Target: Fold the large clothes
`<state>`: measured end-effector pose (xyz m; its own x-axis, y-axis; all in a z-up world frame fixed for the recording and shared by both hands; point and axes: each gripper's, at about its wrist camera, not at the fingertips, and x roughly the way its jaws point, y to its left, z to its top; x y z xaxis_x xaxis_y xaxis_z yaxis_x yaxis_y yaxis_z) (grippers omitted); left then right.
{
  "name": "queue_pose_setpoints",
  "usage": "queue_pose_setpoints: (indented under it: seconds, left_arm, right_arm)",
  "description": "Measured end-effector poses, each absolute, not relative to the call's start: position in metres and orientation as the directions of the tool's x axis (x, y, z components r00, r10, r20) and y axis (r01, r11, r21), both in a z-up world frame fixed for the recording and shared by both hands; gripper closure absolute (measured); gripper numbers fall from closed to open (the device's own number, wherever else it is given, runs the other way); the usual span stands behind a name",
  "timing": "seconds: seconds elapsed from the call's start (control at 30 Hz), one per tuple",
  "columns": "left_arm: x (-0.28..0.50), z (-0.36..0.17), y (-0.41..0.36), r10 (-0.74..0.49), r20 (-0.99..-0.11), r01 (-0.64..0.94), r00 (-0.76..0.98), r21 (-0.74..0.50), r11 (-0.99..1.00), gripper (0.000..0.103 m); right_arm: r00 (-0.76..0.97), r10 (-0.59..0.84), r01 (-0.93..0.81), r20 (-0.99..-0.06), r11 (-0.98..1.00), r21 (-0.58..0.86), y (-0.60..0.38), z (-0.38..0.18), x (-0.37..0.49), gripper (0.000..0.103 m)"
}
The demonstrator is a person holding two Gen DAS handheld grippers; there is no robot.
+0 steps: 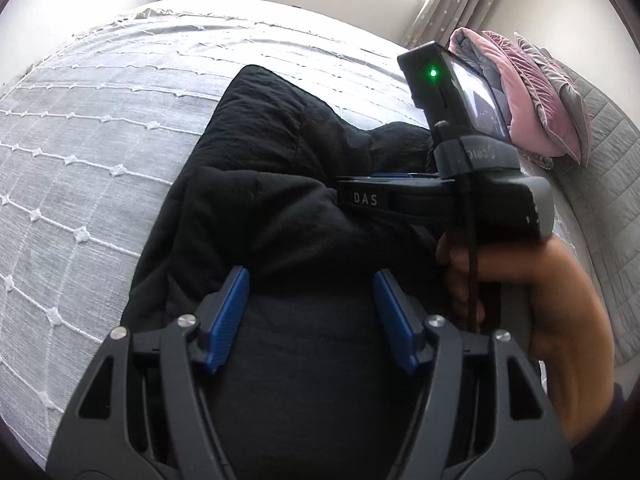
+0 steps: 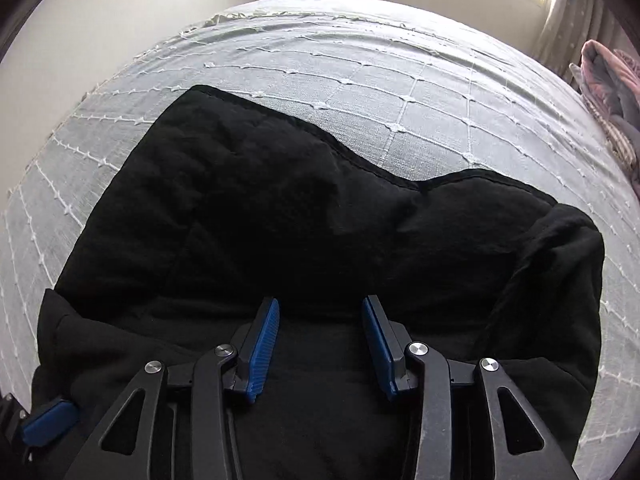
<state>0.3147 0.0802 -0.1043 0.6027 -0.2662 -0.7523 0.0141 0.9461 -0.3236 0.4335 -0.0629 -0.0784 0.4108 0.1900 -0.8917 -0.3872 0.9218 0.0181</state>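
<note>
Black padded garment (image 2: 304, 216) on the bed (image 2: 400, 92), lying across white gridded bedspread, already doubled over at least once by the look of the layered flaps. Far hem wavy, not squared. Right-hand side bunched into a thick roll. More folding and flattening likely left; final shape not reached.

Left claw (image 1: 310, 300) low over the near part of the garment, blue pads well apart, nothing pinched between. Right claw (image 2: 320, 332) likewise over the near edge, jaws parted, no cloth gripped. Right hand (image 1: 532, 280) around the handle, close beside the left claw.

Open bedspread beyond and to the left: plenty of room. Pink and grey cushions (image 1: 532, 92) at the right, well apart. Bed edges clear of the garment.
</note>
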Motion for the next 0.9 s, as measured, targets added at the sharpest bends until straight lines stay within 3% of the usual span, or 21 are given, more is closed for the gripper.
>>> queue_pose_setpoints:
  seconds: [0.17,0.23,0.3,0.33,0.47,0.6,0.67,0.73,0.8,0.9]
  left_arm:
    - [0.314,-0.101,0.085,-0.302,-0.745,0.046,0.595,-0.345,0.938,0.037]
    - [0.314,-0.098,0.092,-0.349,-0.741,0.066,0.574,-0.382,0.922,0.037]
    - [0.312,-0.091,0.103,-0.413,-0.735,0.096,0.538,-0.433,0.896,0.037]
    - [0.310,-0.087,0.111,-0.447,-0.718,0.105,0.533,-0.468,0.877,0.037]
    - [0.301,-0.081,0.138,-0.430,-0.704,0.058,0.566,-0.486,0.872,0.037]
    - [0.295,-0.094,0.149,-0.353,-0.765,0.002,0.539,-0.418,0.908,0.037]
    - [0.289,-0.099,0.149,-0.334,-0.786,0.019,0.521,-0.381,0.925,0.037]
    - [0.282,-0.099,0.149,-0.320,-0.793,0.041,0.519,-0.351,0.936,0.032]
    - [0.276,-0.102,0.150,-0.281,-0.807,0.041,0.519,-0.305,0.951,0.015]
    - [0.273,-0.114,0.158,-0.327,-0.811,0.039,0.485,-0.353,0.935,0.013]
  right_arm:
    - [0.512,0.202,-0.350,-0.835,0.937,0.011,-0.087,-0.035,0.392,0.059]
    - [0.572,0.239,-0.329,-0.785,0.943,0.047,-0.113,-0.011,0.352,0.049]
    - [0.611,0.264,-0.295,-0.746,0.951,0.095,-0.151,0.005,0.303,0.027]
    - [0.607,0.279,-0.283,-0.744,0.951,0.125,-0.172,0.006,0.281,0.026]
    - [0.560,0.302,-0.149,-0.771,0.953,0.265,-0.230,-0.009,0.239,0.025]
    - [0.557,0.422,-0.038,-0.715,0.873,0.486,-0.278,-0.025,0.227,0.025]
    - [0.549,0.419,0.016,-0.723,0.860,0.511,-0.286,-0.032,0.233,0.025]
    - [0.537,0.426,0.010,-0.728,0.860,0.510,-0.280,-0.034,0.233,0.025]
    - [0.519,0.441,-0.015,-0.732,0.861,0.509,-0.279,-0.034,0.229,0.025]
    - [0.514,0.457,-0.022,-0.726,0.853,0.521,-0.287,-0.035,0.226,0.025]
